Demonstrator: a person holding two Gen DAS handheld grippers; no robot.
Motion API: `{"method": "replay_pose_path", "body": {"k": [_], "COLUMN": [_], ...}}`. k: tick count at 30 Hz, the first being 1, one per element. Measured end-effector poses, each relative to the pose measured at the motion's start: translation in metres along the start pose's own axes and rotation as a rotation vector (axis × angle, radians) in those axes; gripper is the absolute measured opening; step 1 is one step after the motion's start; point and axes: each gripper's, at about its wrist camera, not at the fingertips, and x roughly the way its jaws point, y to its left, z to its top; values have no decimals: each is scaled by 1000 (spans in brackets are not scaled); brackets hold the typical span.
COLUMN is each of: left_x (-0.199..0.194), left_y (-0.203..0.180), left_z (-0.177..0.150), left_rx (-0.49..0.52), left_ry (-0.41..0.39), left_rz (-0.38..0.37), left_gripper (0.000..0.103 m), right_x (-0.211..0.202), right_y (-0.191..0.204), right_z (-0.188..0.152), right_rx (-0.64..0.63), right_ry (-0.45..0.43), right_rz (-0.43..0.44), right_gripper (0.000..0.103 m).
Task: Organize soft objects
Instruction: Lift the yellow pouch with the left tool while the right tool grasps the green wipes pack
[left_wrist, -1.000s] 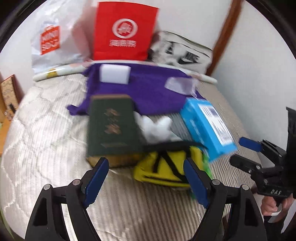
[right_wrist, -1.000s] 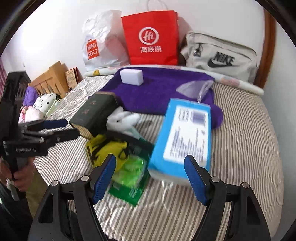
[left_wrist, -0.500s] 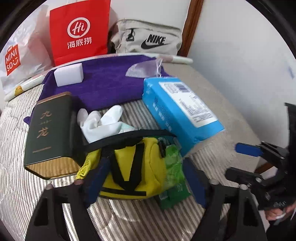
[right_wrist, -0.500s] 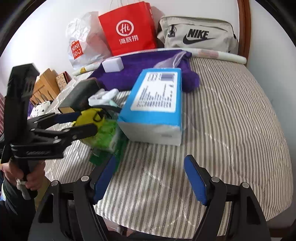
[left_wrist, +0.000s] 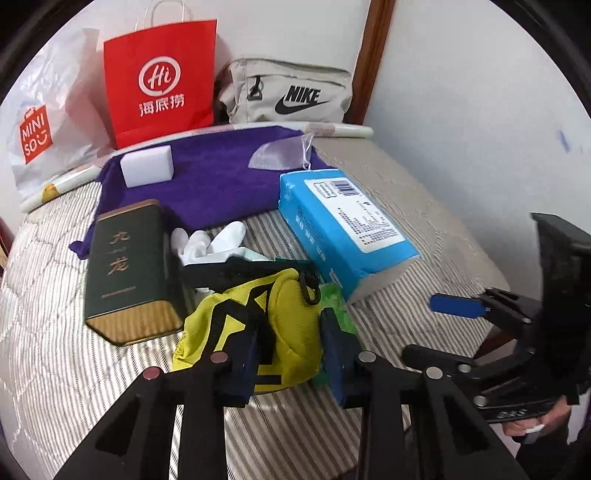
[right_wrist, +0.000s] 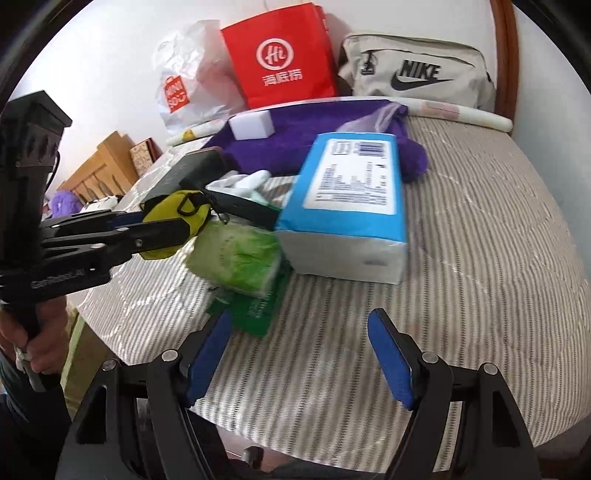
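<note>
- Left gripper (left_wrist: 291, 350) is down on the yellow pouch (left_wrist: 291, 317), one blue pad on each side of it. Jaws are closing w/ the pouch between them, and the pads look pressed into the fabric already.
- Pouch sits on the striped bed cover (left_wrist: 74, 369), near the front edge, black strap lying across its top. From the right wrist cam you see it at the tip of the left gripper, w/ a hand (right_wrist: 40, 347) wrapped round the handle.
- Right gripper (right_wrist: 299, 354) is spread wide, nothing btwn the pads, hanging over bare striped cover at the front of the bed.
- Green packet (right_wrist: 240, 258) is right beside the pouch, touching it, partly lying on a darker green flat pack.
- Blue tissue pack (left_wrist: 343, 229) is just behind/right of those, tilted, front end up on the green stuff.
- Dark green tin (left_wrist: 129, 269) w/ gold edge lies flat left of the pouch; white gloves (left_wrist: 210, 240) bunched btwn tin and tissue pack.
- Purple towel (left_wrist: 214, 177) spread further back, white block (left_wrist: 147, 170) on it + a clear plastic bag (left_wrist: 280, 155) at its right end.
- Along the wall: white Miniso bag (left_wrist: 40, 129), red paper bag (left_wrist: 162, 77), grey Nike bag (left_wrist: 291, 96).
</note>
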Motion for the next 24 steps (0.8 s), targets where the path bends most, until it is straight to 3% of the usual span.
{"method": "replay_pose_path", "body": {"k": [5, 10, 19, 24], "left_x": [-14, -29, -35, -34], "left_y": [5, 19, 58, 76], "left_z": [-14, -33, -51, -57], "left_rx": [-6, -21, -84, -127], "left_ry": [14, -11, -23, -37], "left_rz": [7, 74, 147, 138], "left_gripper": [29, 30, 30, 30], "right_x": [4, 17, 48, 61], "right_y": [12, 19, 41, 52], "right_z": [1, 9, 19, 26], "right_rx": [-22, 13, 52, 85], "right_ry": [9, 20, 56, 70], "right_rz": [32, 48, 0, -8], "right_gripper": [75, 76, 76, 76]}}
